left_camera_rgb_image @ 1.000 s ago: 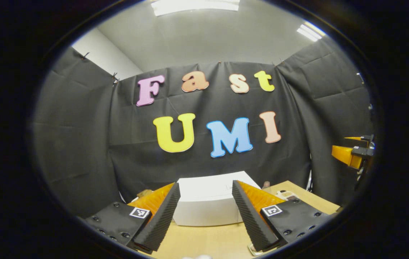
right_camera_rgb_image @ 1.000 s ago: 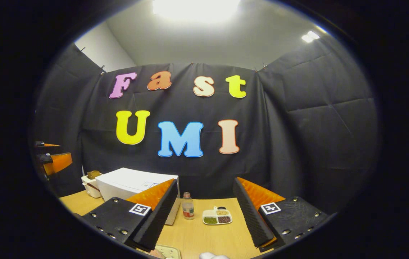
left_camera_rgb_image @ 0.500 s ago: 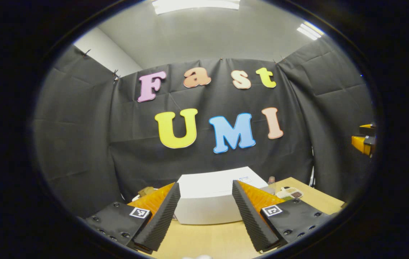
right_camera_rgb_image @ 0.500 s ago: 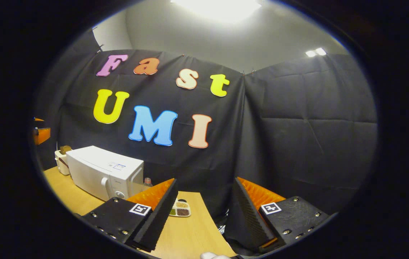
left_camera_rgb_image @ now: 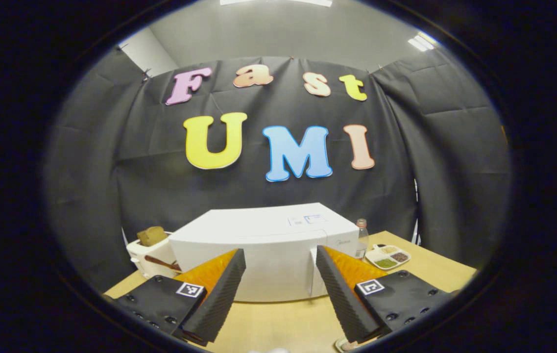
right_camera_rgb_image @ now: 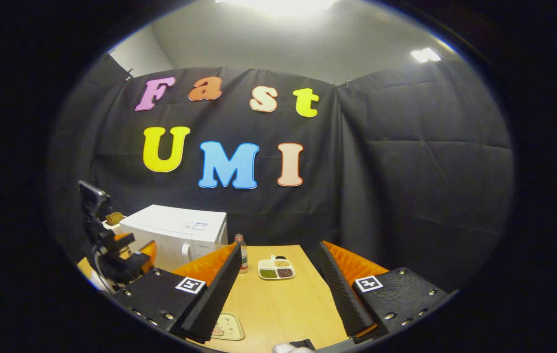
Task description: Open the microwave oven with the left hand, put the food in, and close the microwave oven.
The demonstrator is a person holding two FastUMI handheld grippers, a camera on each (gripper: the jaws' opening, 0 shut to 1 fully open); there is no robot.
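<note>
Both claws spread wide and empty, left gripper (left_camera_rgb_image: 276,289) facing the shut white microwave oven (left_camera_rgb_image: 263,255) near ahead on the wooden table (left_camera_rgb_image: 283,323), right gripper (right_camera_rgb_image: 278,289) above bare tabletop with a sectioned food tray (right_camera_rgb_image: 276,269) beyond, beside a small bottle (right_camera_rgb_image: 242,252)

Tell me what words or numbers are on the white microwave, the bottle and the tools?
Microwave: stickers on top and a small mark on the front, too small to read.
Bottle: label too blurred to read.
Left tool and right tool: square black-and-white patterns, no words.
</note>
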